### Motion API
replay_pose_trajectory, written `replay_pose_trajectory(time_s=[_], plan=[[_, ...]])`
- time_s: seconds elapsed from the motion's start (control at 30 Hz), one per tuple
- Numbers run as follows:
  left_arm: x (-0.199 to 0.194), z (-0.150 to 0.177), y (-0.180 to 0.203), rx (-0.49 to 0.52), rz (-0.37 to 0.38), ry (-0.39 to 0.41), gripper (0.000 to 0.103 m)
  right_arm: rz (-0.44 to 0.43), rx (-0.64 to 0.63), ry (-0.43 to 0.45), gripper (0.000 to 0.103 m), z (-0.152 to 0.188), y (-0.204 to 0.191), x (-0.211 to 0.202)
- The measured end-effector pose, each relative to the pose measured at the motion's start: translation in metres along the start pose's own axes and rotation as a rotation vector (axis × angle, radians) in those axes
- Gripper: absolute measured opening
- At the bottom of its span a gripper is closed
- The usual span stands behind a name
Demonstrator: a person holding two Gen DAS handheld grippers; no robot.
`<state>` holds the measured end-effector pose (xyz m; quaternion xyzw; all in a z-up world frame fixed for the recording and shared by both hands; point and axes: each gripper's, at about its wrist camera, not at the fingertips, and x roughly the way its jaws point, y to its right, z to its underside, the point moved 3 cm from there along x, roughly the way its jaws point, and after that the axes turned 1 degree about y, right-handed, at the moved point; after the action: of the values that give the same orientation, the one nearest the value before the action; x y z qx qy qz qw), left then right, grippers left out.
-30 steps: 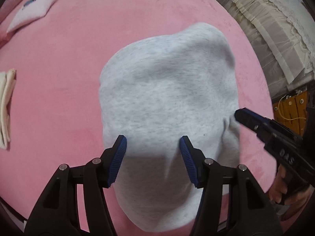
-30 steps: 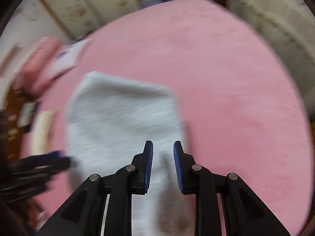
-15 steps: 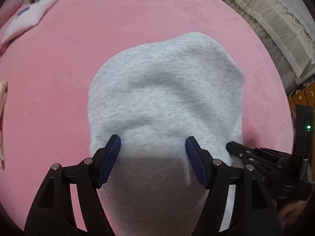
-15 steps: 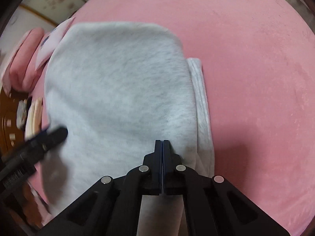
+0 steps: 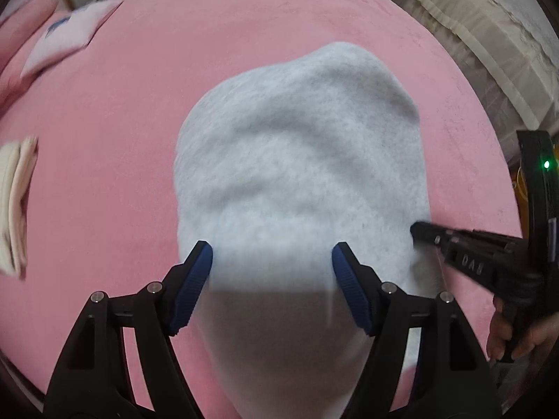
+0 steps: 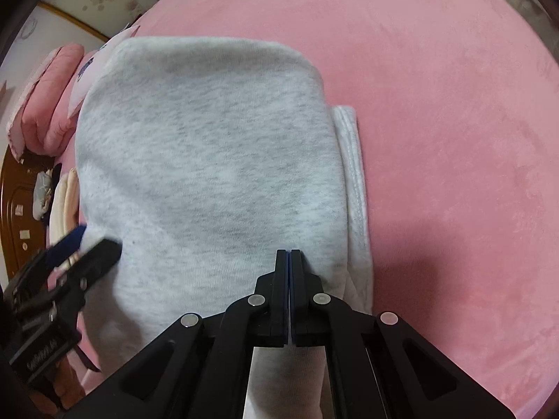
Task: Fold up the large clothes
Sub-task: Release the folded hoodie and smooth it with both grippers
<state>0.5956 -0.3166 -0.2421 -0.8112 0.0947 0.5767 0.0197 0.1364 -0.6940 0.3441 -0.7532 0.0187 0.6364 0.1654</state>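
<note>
Grey fleece garment (image 5: 300, 181), soft, heathered and already folded into a thick pad, lies on the pink plush bed cover (image 5: 139, 111) in the left wrist view. Its long axis runs away from the camera, from the bottom edge of the picture up toward the far side of the bed, and the far end is rounded and leans a little to the right. The left gripper (image 5: 272, 279) points steeply down over the near part of the garment. Its two blue ribbed pads (image 5: 194, 286) stand wide apart, and the cloth below them is not pinched; the claw is released. At the right edge the right gripper (image 5: 417, 227) comes in from the side with its black tip on the garment's right border, and a hand (image 5: 517, 335) holds its handle. A white flat pillow with blue print (image 5: 66, 40) lies far away at the upper left, and a cream folded cloth (image 5: 15, 202) lies at the left edge.

In the right wrist view the same garment (image 6: 209, 174) fills the middle, with its long axis again going away from the camera and tilting slightly left. A stitched hem band (image 6: 353, 188) sticks out from under the top layer along the right side. The right gripper (image 6: 288, 253) is clenched, both fingers pressed together over the near right part of the cloth; whether any fabric is caught between them I cannot tell. The left gripper (image 6: 84, 244) is at the lower left, at the garment's left edge.
</note>
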Motion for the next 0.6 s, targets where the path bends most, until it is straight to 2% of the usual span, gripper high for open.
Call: replay_pose_trajectory(time_s=[0.07,0.13,0.23,0.3,0.33,0.4,0.47,0.57,0.6], plan=[[-0.009,0.019,-0.010,-0.060,0.034,-0.043,0.068,0.042,-0.014,0.026,0.000,-0.010,-0.003,-0.021],[-0.015,0.041,-0.019,-0.103,0.077,-0.087,0.068,0.041,-0.034,0.076,0.000,-0.009,-0.012,-0.044],[-0.007,0.077,-0.019,-0.128,0.116,-0.173,0.066,-0.055,-0.103,0.149,0.000,-0.004,-0.034,-0.075],[0.000,0.092,-0.015,-0.137,0.115,-0.173,0.066,-0.144,-0.147,0.160,0.000,-0.003,-0.051,-0.083],[0.003,0.096,-0.016,-0.138,0.111,-0.175,0.066,-0.195,-0.171,0.147,0.000,0.001,-0.060,-0.082],[0.007,0.101,-0.019,-0.157,0.104,-0.190,0.066,-0.240,-0.192,0.117,0.000,0.000,-0.071,-0.072],[0.013,0.104,-0.020,-0.171,0.095,-0.212,0.067,-0.221,-0.206,0.032,0.000,0.010,-0.073,-0.052],[0.018,0.111,-0.019,-0.191,0.102,-0.218,0.067,-0.192,-0.148,-0.018,0.000,0.018,-0.056,-0.043],[0.017,0.114,-0.019,-0.189,0.103,-0.216,0.067,-0.157,-0.124,-0.041,0.000,0.022,-0.045,-0.039]])
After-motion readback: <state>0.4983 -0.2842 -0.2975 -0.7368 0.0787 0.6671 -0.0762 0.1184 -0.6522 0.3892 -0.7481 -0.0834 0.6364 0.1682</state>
